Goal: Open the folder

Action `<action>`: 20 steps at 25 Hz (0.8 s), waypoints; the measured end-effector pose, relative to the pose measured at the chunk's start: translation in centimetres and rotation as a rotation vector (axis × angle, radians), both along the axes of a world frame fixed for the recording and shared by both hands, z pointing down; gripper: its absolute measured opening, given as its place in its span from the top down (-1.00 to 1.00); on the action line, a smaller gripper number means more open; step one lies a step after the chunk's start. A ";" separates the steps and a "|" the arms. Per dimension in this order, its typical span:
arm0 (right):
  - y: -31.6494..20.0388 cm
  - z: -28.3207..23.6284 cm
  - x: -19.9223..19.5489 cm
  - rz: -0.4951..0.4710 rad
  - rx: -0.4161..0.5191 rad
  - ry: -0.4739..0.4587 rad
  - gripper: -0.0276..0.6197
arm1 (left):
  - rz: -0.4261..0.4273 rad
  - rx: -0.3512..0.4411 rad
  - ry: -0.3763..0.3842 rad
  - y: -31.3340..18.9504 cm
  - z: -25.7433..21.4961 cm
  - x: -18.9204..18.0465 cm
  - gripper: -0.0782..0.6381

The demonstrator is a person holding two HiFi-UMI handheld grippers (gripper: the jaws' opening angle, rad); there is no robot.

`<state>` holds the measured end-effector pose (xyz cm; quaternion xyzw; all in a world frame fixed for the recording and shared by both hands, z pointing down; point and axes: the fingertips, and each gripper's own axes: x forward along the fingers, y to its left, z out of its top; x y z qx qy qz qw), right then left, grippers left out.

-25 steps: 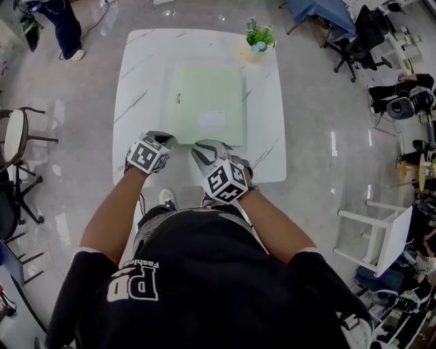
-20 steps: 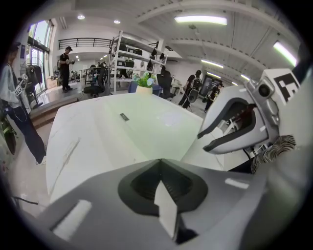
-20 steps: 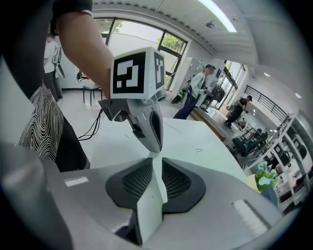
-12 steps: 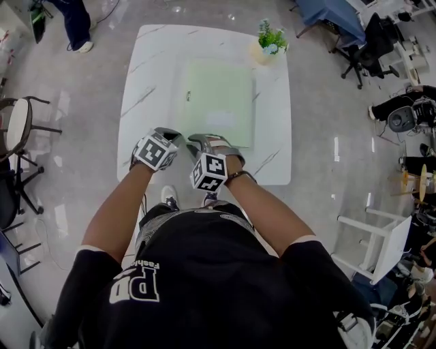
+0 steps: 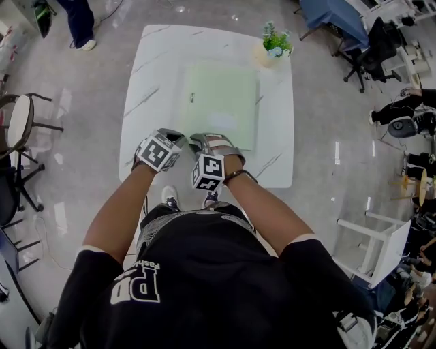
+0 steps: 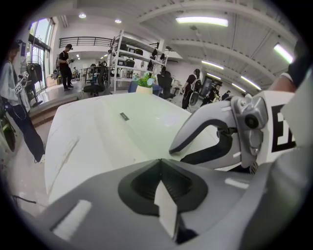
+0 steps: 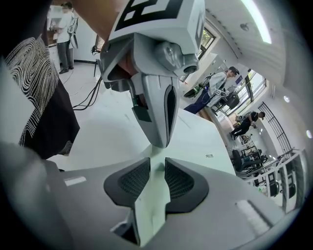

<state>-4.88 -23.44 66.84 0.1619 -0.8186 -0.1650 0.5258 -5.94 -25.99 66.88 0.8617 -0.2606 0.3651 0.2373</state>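
A pale green folder [image 5: 221,102] lies flat and closed on the white marble table [image 5: 146,82]. Both grippers sit close together at its near left corner. The left gripper [image 5: 174,138] has its jaws together, and in the left gripper view a thin pale edge of the folder [image 6: 142,117] is pinched between the pads of the left gripper [image 6: 161,168]. The right gripper [image 5: 201,142] is just to the right of it. In the right gripper view the right gripper [image 7: 156,168] has its pads close on a strip of the green folder [image 7: 195,141], with the left gripper [image 7: 157,141] tip right in front.
A small potted plant [image 5: 274,42] stands at the table's far right corner. A chair [image 5: 17,129] is off to the left, a person [image 5: 78,20] stands beyond the far left corner, and a white stool [image 5: 378,245] and office chairs are to the right.
The right gripper has moved left and closer to the left gripper at the folder's near corner. Over the last half second both have hardly moved.
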 end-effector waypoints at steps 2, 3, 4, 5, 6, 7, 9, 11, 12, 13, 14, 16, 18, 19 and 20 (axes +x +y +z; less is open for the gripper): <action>0.0 0.1 -0.1 -0.007 0.012 0.008 0.69 | 0.001 -0.001 0.003 0.0 0.0 0.1 0.64; -0.1 0.1 -0.1 -0.008 0.015 0.011 0.69 | 0.002 0.000 0.004 -0.1 0.0 0.1 0.64; -0.1 0.0 -0.1 -0.006 0.015 0.011 0.69 | 0.003 0.000 0.004 -0.1 0.0 0.0 0.64; -0.2 0.0 -0.2 0.000 0.014 0.009 0.68 | 0.003 0.000 0.004 -0.1 0.0 -0.1 0.64; -0.2 -0.1 -0.2 0.008 0.013 0.005 0.65 | 0.003 0.000 0.003 0.0 0.0 -0.2 0.64; -0.3 -0.2 -0.2 0.019 0.013 -0.001 0.61 | 0.002 -0.002 0.004 0.0 0.1 -0.3 0.64; -0.5 -0.5 -0.2 0.039 0.015 -0.013 0.55 | 0.000 -0.008 0.006 0.2 0.2 -0.4 0.64; -0.6 -1.0 -0.1 0.052 0.016 -0.027 0.54 | -0.002 -0.009 0.007 0.1 0.1 -0.3 0.64; -0.7 -1.4 -0.1 0.059 0.023 -0.041 0.54 | -0.003 -0.007 0.006 0.1 0.1 -0.3 0.64; -0.9 -1.9 -0.1 0.070 0.036 -0.061 0.57 | -0.003 -0.007 0.005 0.0 0.0 -0.3 0.64; -1.2 -2.6 -0.1 0.084 0.051 -0.084 0.62 | -0.003 -0.008 0.005 0.0 0.0 -0.3 0.64; -1.9 -3.9 0.0 0.120 0.072 -0.123 0.67 | -0.001 -0.012 0.007 0.0 0.0 -0.3 0.64; -2.5 -4.8 0.2 0.153 0.075 -0.148 0.67 | 0.000 -0.014 0.010 0.0 0.0 -0.2 0.64; -2.6 -5.1 0.3 0.163 0.075 -0.157 0.69 | 0.000 -0.013 0.010 0.0 0.0 -0.2 0.64; -2.5 -5.4 0.4 0.168 0.077 -0.164 0.71 | -0.001 -0.011 0.010 0.0 0.0 -0.2 0.64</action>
